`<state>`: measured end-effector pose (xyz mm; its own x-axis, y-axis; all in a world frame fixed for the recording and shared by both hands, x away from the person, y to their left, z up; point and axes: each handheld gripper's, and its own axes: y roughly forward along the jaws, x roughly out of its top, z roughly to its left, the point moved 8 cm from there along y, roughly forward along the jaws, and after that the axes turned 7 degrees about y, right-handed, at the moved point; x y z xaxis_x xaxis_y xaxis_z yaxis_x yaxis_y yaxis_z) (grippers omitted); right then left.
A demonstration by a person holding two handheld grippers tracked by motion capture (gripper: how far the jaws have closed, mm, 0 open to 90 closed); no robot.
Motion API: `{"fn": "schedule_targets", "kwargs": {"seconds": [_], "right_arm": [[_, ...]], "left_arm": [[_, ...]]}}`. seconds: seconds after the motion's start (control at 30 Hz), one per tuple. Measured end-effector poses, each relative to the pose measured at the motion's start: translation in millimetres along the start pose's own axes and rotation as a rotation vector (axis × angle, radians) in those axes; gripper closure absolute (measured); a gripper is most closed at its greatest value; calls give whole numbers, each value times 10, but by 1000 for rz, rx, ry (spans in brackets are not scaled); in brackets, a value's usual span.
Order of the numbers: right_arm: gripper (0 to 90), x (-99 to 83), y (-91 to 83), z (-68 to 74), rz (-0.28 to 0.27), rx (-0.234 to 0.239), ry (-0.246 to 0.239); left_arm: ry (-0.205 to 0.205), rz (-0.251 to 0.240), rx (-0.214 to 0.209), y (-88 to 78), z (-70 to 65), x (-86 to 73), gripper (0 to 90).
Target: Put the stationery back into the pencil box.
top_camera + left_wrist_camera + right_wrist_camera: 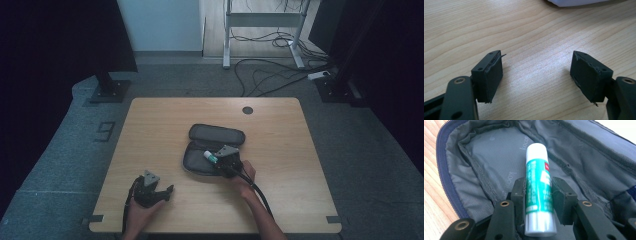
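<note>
The glue stick [537, 185] is clamped between the two jaws of the right gripper [538, 195] at the lower centre of the right gripper view, its white cap pointing up the frame over the grey lining of the open case [486, 157]. In the high view the stick [210, 156] is seen as a small green-and-white bar at the upper left of the right gripper [220, 159], above the case [197, 165] near the table's [280, 150] centre. The lettering on the label and the zip edge are shown by the right gripper view alone. The left gripper [536, 75] is released, its jaws spread wide over bare wood; in the high view it [167, 190] rests at the lower left, well apart from the case.
</note>
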<state>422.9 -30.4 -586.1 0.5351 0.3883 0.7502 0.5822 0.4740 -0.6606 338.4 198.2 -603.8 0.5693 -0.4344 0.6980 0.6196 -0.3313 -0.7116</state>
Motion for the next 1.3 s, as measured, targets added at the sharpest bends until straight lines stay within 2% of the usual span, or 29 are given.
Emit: {"fn": "schedule_targets", "kwargs": {"seconds": [0.4,0.53,0.6,0.77,0.87,1.0,1.3], "right_arm": [[593,34,-71,-6,-32,-7,8],[545,27,-83,-8,-39,-14,12],[508,47,-112,-6,-61,-15,28],[441,128,-248,25,-143,28,81],[421,152,-321,45,-172,55,103],[407,152,-384,54,-192,81,133],[397,93,-466,40,-206,83,150]], "left_arm": [[0,0,0,0,0,0,263],[0,0,0,0,0,0,262],[0,0,0,0,0,0,262],[0,0,0,0,0,0,263],[1,0,-1,0,0,0,262],[1,1,0,-1,0,-1,262],[0,0,0,0,0,0,262]]}}
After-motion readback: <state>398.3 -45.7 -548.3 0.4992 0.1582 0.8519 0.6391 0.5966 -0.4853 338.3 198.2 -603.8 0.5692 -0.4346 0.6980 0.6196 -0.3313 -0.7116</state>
